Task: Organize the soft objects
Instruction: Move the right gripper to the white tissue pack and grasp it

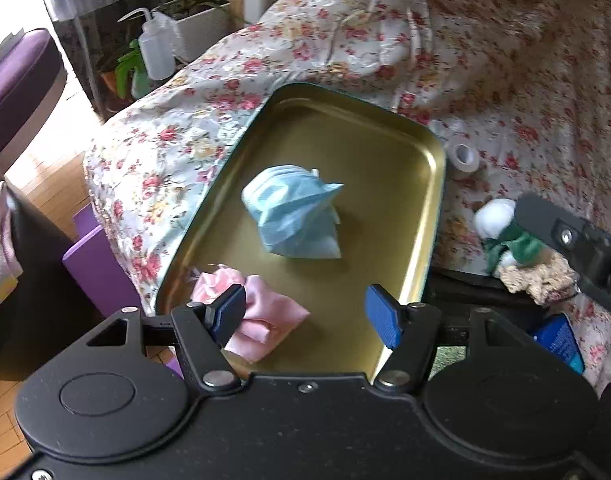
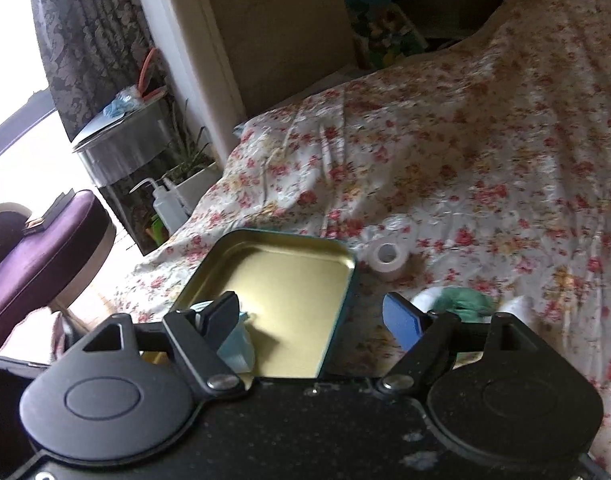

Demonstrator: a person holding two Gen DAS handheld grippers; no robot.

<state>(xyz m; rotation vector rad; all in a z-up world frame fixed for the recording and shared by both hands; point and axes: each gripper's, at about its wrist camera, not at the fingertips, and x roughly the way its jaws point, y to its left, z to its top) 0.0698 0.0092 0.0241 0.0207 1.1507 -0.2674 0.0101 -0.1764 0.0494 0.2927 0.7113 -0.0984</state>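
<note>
Flowery bed (image 1: 505, 80) holds a gold tin tray (image 1: 433, 152) mid-frame, with blue masks (image 1: 293, 216) and pink cloth (image 1: 265, 320) inside. Both left tongs (image 1: 305, 316) and right tongs (image 2: 313, 320) are wide open, holding nothing. The green-and-white soft toy (image 1: 501, 232) at the right might slip when grabbed, because it is squishy.

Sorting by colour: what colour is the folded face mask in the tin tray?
Light blue. The face mask shows best in the left wrist view.

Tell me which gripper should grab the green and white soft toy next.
Right. The right gripper is open, with the green and white soft toy just beyond its right finger. The left gripper hangs open over the gold metal tray, farther from the toy.
</note>
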